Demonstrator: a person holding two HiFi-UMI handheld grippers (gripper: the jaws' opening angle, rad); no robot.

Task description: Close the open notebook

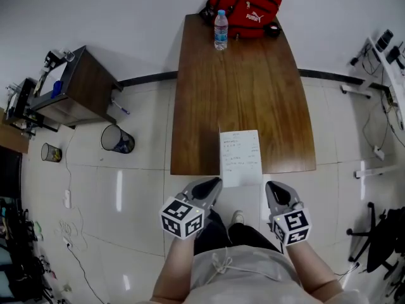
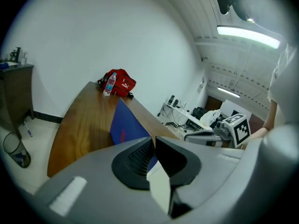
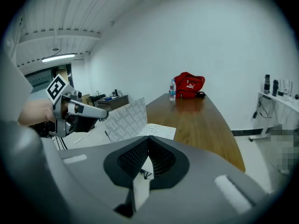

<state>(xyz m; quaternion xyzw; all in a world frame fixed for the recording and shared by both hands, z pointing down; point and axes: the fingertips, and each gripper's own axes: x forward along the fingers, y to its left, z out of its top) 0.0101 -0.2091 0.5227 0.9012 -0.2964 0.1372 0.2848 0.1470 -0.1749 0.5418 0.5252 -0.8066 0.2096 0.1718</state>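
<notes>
Notebook [image 1: 240, 158] long axis away along table [image 1: 253, 87] | cover [image 3: 124, 120] raised, left tongs [image 1: 215, 182] gripping it | right tongs [image 1: 271, 186] closed, empty

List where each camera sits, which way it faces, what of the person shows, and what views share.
Head view: on the person's head, facing steeply down at table, notebook, forearms, left gripper, right gripper.
Left gripper view: on that gripper, facing along jaws shut on the notebook's blue cover toward the red bag; right gripper at right.
Right gripper view: on that gripper, facing along shut jaws down the table; left gripper holds the cover up.
Shared: all show the red bag and water bottle.
</notes>
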